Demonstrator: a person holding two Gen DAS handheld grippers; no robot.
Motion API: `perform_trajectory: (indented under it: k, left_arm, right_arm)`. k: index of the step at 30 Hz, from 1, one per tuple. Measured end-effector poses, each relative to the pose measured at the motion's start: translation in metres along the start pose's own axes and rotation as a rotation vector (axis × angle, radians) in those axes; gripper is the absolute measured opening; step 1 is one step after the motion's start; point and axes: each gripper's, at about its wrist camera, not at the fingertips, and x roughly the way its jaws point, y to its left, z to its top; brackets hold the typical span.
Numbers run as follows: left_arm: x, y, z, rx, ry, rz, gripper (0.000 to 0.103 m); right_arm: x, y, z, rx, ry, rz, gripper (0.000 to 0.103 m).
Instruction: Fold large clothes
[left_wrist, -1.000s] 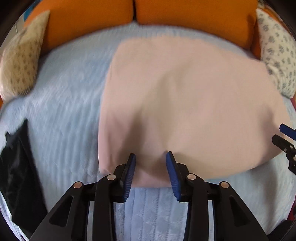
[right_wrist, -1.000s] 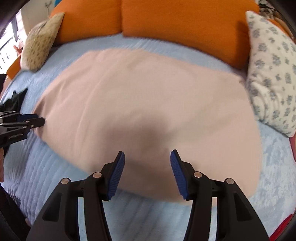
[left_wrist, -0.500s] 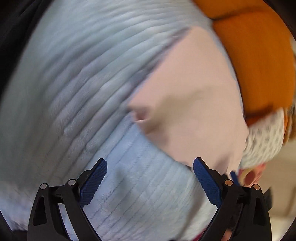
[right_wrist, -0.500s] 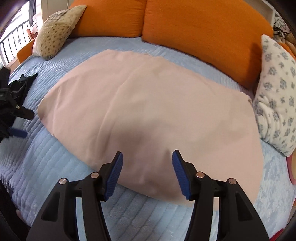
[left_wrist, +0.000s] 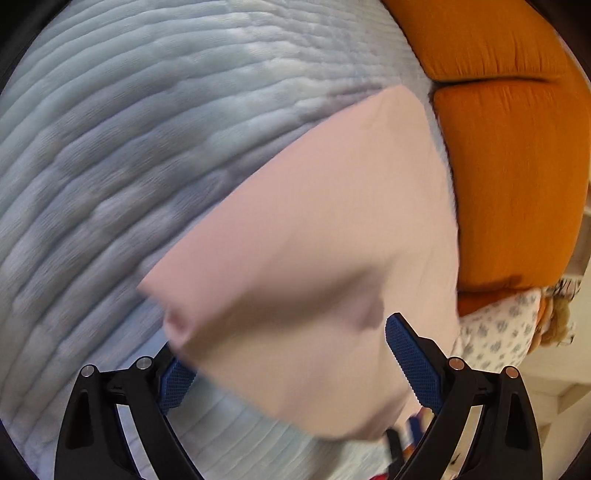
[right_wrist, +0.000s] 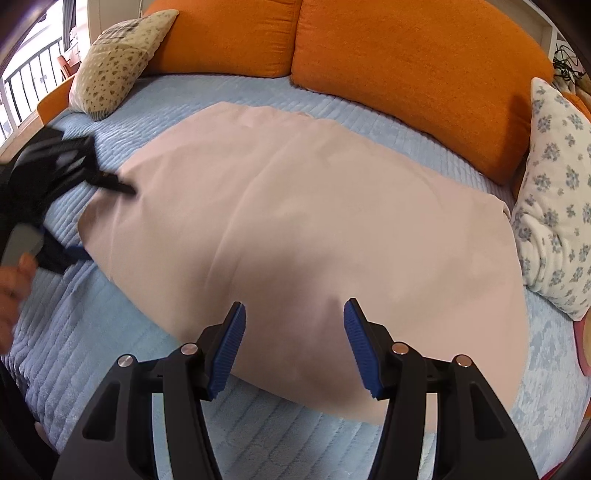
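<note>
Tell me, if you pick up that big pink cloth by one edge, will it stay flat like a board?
Probably not. The large pale pink cloth lies limp on the light blue quilted bedcover, following its bumps, so it would likely droop. Its thin, softly creased look suggests it is light.

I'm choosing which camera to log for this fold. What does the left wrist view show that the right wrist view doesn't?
Only the left wrist view shows, close up, the corner of the pink cloth lying between the open fingers of the left gripper.

Only the right wrist view shows the whole cloth spread flat, the beige patterned pillow, the person's hand, and the open right gripper over the near edge.

Both show the cloth, the blue quilted cover, the orange cushions and the white floral pillow.
</note>
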Motion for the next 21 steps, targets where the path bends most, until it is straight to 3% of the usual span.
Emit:
perform_trajectory:
  k: [5, 9, 10, 11, 12, 13, 14, 19, 21]
  left_arm:
    - [0.005, 0.015, 0.021, -0.12, -0.006, -0.091, 0.095]
    - [0.004, 0.023, 0.019, -0.131, -0.039, -0.142, 0.095]
    - [0.001, 0.022, 0.016, -0.112, -0.054, -0.124, 0.088]
    - [-0.001, 0.019, 0.014, -0.09, -0.073, -0.11, 0.074]
    - [-0.004, 0.015, 0.011, -0.063, -0.089, -0.129, 0.063]
    - [-0.006, 0.014, 0.011, -0.049, -0.09, -0.148, 0.048]
    - [-0.007, 0.011, 0.009, -0.038, -0.092, -0.151, 0.042]
    - [-0.011, -0.006, 0.001, 0.017, -0.117, -0.125, 0.031]
    - [-0.018, -0.01, -0.002, 0.043, -0.128, -0.12, 0.029]
  right_arm:
    - [0.003, -0.005, -0.004, 0.003, 0.008, -0.032, 0.055]
    - [-0.007, -0.037, -0.007, 0.139, -0.045, -0.064, 0.055]
    - [-0.009, -0.044, -0.008, 0.178, -0.059, -0.055, 0.054]
    - [-0.011, -0.054, -0.01, 0.228, -0.075, -0.036, 0.053]
    - [-0.013, -0.066, -0.013, 0.297, -0.102, -0.002, 0.047]
    - [-0.014, -0.072, -0.015, 0.339, -0.116, 0.025, 0.022]
    - [-0.013, -0.077, -0.016, 0.371, -0.122, 0.047, 0.001]
    - [-0.004, -0.077, -0.03, 0.556, -0.156, 0.123, 0.001]
    - [0.001, -0.061, -0.033, 0.561, -0.197, 0.125, 0.001]
